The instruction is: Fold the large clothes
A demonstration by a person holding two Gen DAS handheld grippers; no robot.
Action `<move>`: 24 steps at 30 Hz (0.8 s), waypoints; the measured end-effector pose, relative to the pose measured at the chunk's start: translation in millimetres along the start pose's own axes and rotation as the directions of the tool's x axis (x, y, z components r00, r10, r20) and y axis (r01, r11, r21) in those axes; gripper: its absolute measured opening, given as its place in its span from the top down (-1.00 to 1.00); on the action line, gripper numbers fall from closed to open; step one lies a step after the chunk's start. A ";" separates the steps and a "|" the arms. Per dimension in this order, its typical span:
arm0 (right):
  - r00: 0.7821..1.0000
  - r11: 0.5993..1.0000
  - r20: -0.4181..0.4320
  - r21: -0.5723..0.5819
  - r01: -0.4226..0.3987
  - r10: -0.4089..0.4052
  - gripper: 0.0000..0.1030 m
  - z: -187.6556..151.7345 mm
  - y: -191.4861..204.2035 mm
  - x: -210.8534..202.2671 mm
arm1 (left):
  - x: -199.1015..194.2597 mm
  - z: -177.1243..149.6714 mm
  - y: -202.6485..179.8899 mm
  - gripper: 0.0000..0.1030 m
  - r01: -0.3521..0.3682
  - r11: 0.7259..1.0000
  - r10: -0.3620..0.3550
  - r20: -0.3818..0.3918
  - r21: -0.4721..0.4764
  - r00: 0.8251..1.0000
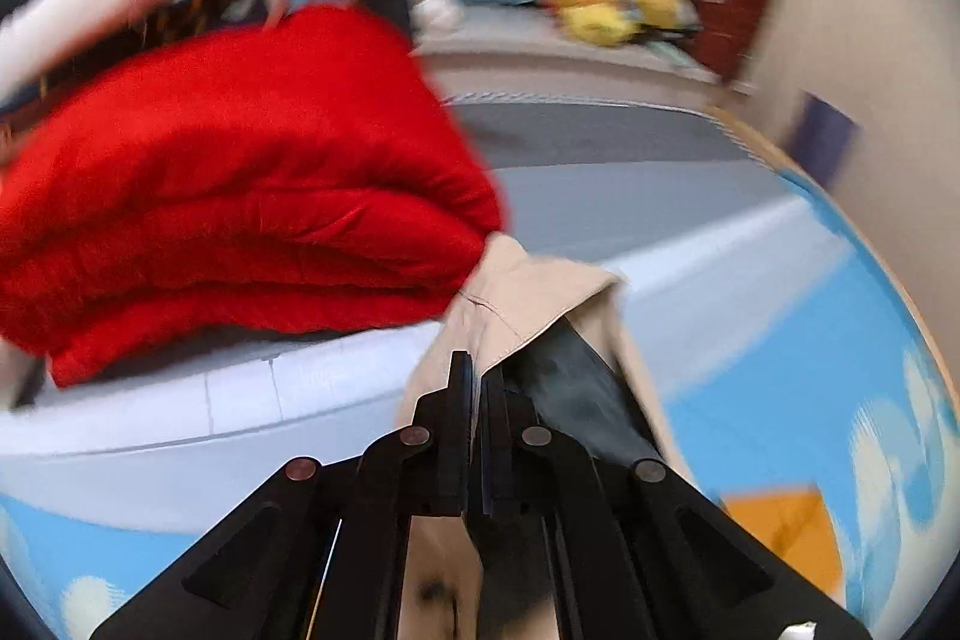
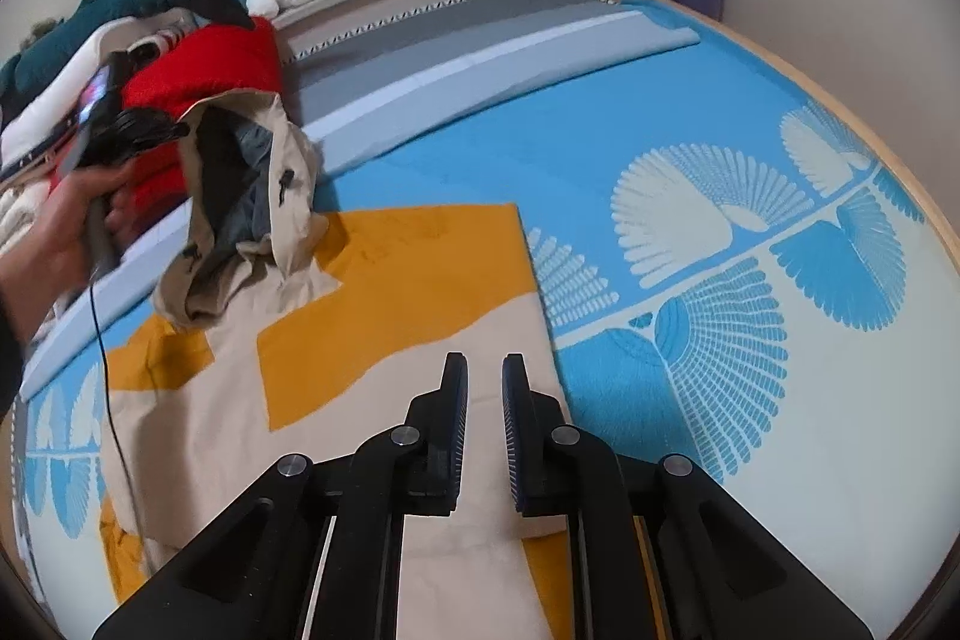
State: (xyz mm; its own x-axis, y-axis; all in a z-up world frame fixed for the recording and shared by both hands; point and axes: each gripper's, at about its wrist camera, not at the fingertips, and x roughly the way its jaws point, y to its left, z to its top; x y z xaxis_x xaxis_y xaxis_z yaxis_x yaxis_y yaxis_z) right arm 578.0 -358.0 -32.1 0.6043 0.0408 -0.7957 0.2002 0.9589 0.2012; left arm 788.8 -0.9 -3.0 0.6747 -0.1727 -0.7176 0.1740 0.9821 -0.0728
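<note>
Left wrist view: your left gripper (image 1: 474, 370) is pinching the beige jacket (image 1: 528, 292), jaws clamped on its hood edge, a red folded garment (image 1: 240, 184) lying ahead-left of them.

Right wrist view: your right gripper (image 2: 485, 370) is hovering with jaws apart over the jacket's body spread on the bed (image 2: 690, 112); only here your left hand (image 2: 66, 214) is showing, lifting the hood far left.
</note>
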 end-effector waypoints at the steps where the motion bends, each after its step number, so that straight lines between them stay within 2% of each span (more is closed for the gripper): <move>1: 1.000 1.000 0.002 0.011 -0.011 0.011 0.75 1.2 -0.6 -2.5 | -30.9 -13.4 -11.3 1.00 0.027 0.998 -0.028 0.015 0.053 1.000; 4: 0.999 0.998 0.020 0.028 -0.049 0.049 0.73 4.9 1.5 -13.5 | -99.8 -53.7 -34.9 1.00 0.075 0.984 -0.082 0.038 0.164 0.996; 8: 0.992 0.993 0.055 0.023 -0.116 0.115 0.73 6.6 7.8 -32.3 | -199.2 -138.4 -68.3 1.00 0.105 0.946 -0.130 0.061 0.306 0.990; 11: 0.979 0.982 0.087 0.032 -0.186 0.183 0.71 8.4 11.3 -48.9 | -246.6 -205.5 -77.9 0.99 0.101 0.944 -0.114 0.021 0.313 0.993; 12: 0.974 0.977 0.096 0.036 -0.210 0.205 0.70 8.6 12.6 -53.5 | -253.3 -225.0 -75.0 0.97 0.101 0.954 -0.103 -0.009 0.283 0.995; 14: 0.962 0.965 0.104 0.052 -0.259 0.253 0.58 7.7 14.3 -59.9 | -256.8 -272.5 -64.0 0.87 0.067 0.975 -0.042 -0.120 0.210 0.992; 15: 0.955 0.956 0.101 0.065 -0.286 0.279 0.52 6.5 15.0 -61.5 | -256.9 -294.6 -55.2 0.87 0.067 0.986 -0.036 -0.194 0.153 0.980; 17: 0.944 0.942 0.089 0.091 -0.324 0.317 0.37 2.8 15.2 -61.8 | -264.2 -316.8 -42.7 0.86 0.053 0.997 -0.037 -0.265 0.055 0.964; 18: 0.939 0.934 0.076 0.107 -0.342 0.335 0.36 -0.5 15.9 -60.5 | -268.1 -320.5 -38.9 0.85 0.045 0.999 -0.038 -0.271 0.022 0.962; 20: 0.938 0.931 0.051 0.113 -0.347 0.343 0.33 -5.8 19.4 -57.4 | -273.0 -320.0 -24.6 0.84 0.019 0.994 -0.048 -0.266 -0.111 0.963; 22: 0.930 0.924 -0.001 0.114 -0.366 0.368 0.31 -13.8 27.8 -47.0 | -266.5 -312.8 -12.0 0.82 0.028 0.971 -0.088 -0.249 -0.236 0.964; 24: 0.916 0.913 -0.056 0.130 -0.387 0.397 0.31 -20.8 34.0 -33.8 | -254.4 -314.8 1.2 0.81 0.053 0.936 -0.139 -0.227 -0.349 0.964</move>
State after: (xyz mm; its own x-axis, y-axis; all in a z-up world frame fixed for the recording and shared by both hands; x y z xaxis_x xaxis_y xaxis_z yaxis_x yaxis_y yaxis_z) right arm 548.3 -320.9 -10.2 0.5896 0.4337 -0.6813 0.0488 0.8229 0.5660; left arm 391.5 68.1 -38.6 0.4633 -0.2860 -0.8388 -0.0514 0.9362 -0.3477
